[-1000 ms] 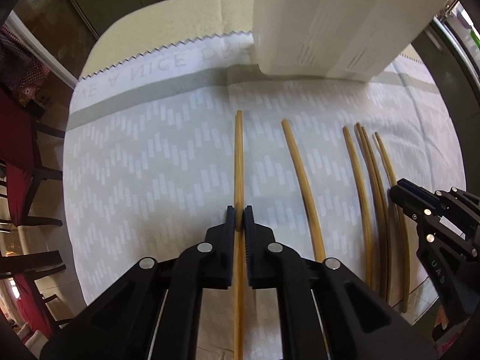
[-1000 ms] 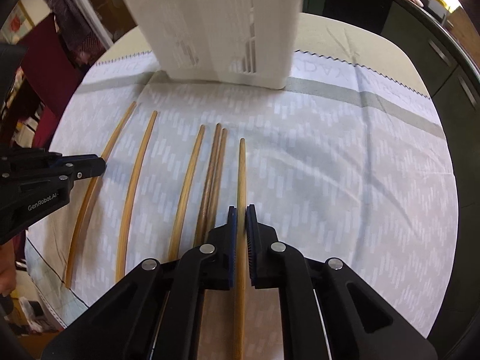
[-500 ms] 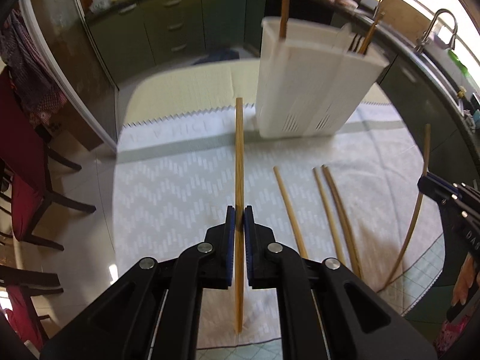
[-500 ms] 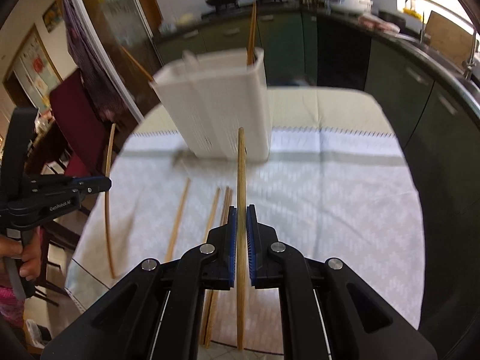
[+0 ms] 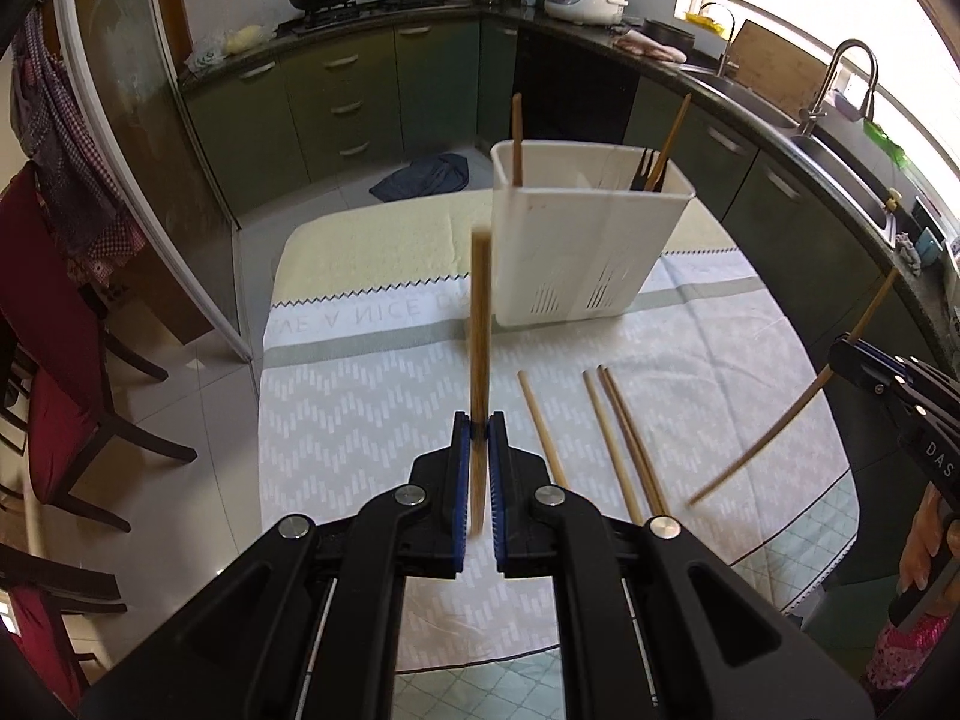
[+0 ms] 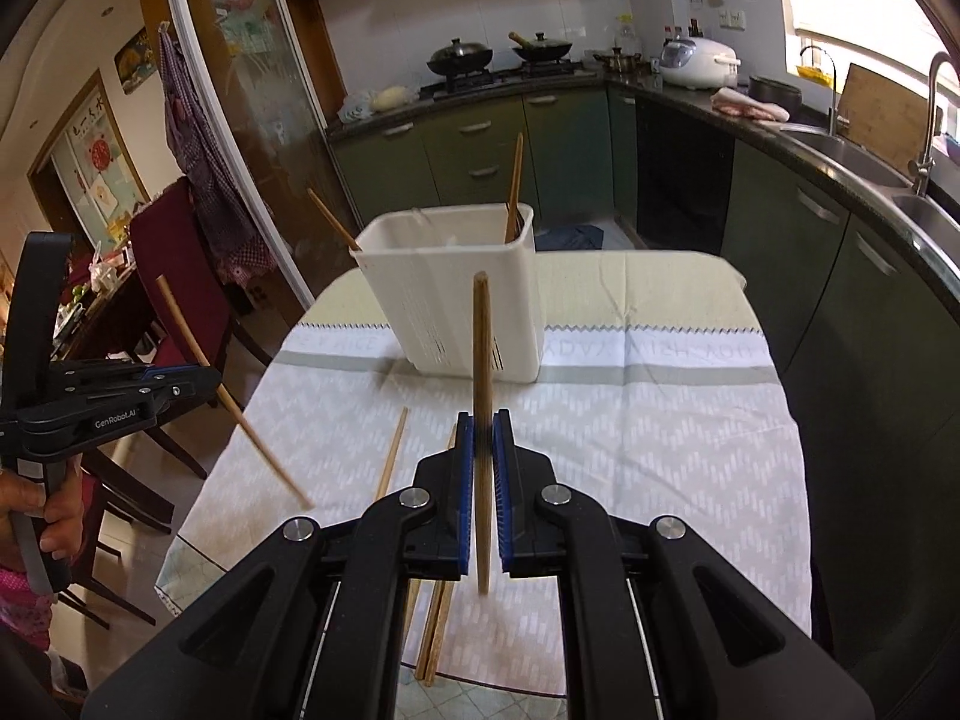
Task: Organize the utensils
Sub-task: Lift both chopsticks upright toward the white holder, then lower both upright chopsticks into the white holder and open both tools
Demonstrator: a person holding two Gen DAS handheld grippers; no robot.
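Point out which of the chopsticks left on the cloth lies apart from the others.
The leftmost chopstick, nearest the left gripper; the other two chopsticks lie together.

Table with rounded corners, pale yellow textured top bare at far end. White cloth with chevron dash pattern, grey band and zigzag far edge covers rest; mirrored lettering along band. Checked pale green mat shows under cloth at near edge. White slotted utensil holder stands upright on cloth at far band. Three wooden chopsticks lie on cloth nearer camera: one apart on left, two close together
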